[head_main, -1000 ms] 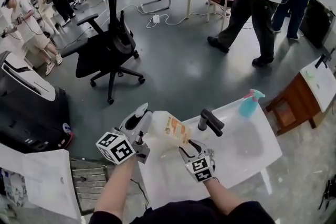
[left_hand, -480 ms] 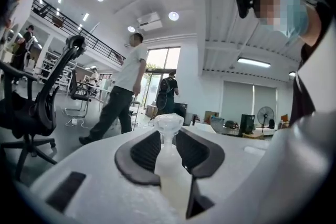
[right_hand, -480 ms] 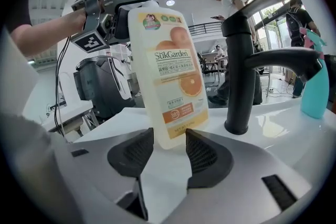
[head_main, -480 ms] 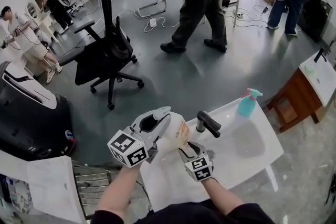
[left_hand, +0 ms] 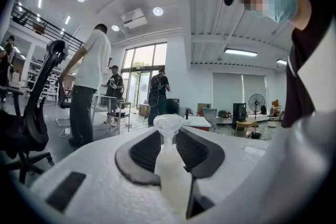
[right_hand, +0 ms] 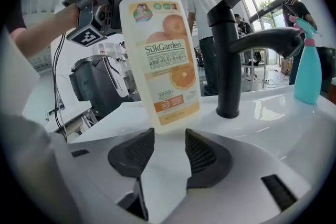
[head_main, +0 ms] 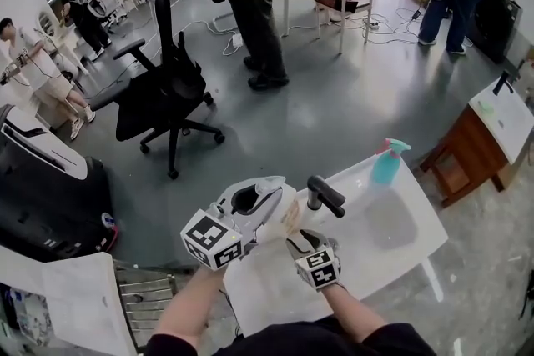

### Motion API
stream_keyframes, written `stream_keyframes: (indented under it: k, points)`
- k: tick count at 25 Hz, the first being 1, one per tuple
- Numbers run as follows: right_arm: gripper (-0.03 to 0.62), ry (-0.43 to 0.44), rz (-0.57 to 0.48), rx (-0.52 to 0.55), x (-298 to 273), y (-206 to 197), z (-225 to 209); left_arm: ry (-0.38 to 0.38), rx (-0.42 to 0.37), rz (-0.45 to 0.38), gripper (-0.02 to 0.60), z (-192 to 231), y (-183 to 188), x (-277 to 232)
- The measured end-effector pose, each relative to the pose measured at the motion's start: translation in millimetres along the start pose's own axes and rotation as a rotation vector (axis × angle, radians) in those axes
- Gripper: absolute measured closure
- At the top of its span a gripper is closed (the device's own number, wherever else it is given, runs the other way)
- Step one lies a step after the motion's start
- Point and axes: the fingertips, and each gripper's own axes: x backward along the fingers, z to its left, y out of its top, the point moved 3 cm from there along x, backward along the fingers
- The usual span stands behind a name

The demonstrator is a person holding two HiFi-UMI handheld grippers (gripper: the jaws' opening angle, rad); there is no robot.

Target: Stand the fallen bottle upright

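We see the bottle (right_hand: 160,55) nearly upright, its long axis vertical with a slight lean and its neck clamped in the left hand-held gripper (left_hand: 168,134). The right hand-held gripper (right_hand: 169,135), nearer the base, has its jaws apart and just closing, with the base directly ahead of their tips, unpressed. White surface (right_hand: 294,128) below; tap (right_hand: 228,60) and spray bottle (right_hand: 308,60) beside; open workroom beyond.

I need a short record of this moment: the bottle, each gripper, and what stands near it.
bottle: nearly upright, slightly tilted, over white counter
left gripper: shut on bottle's neck
right gripper: jaws apart, just been closing, nothing between them; bottle just ahead
nearby: black faucet, teal spray bottle
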Motion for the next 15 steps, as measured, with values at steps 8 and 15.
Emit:
stream_keyframes:
  k: [8, 15]
  points:
    - [0.407, -0.072, -0.041, -0.042, 35.1, 0.6, -11.7, -0.028, -0.026, -0.017, 0.476, -0.7, 0.0, 4.7]
    - [0.407, -0.124, -0.117, -0.047, 69.9, 18.1, -12.6, -0.099, -0.044, -0.026, 0.397, -11.7, -0.6, 5.2]
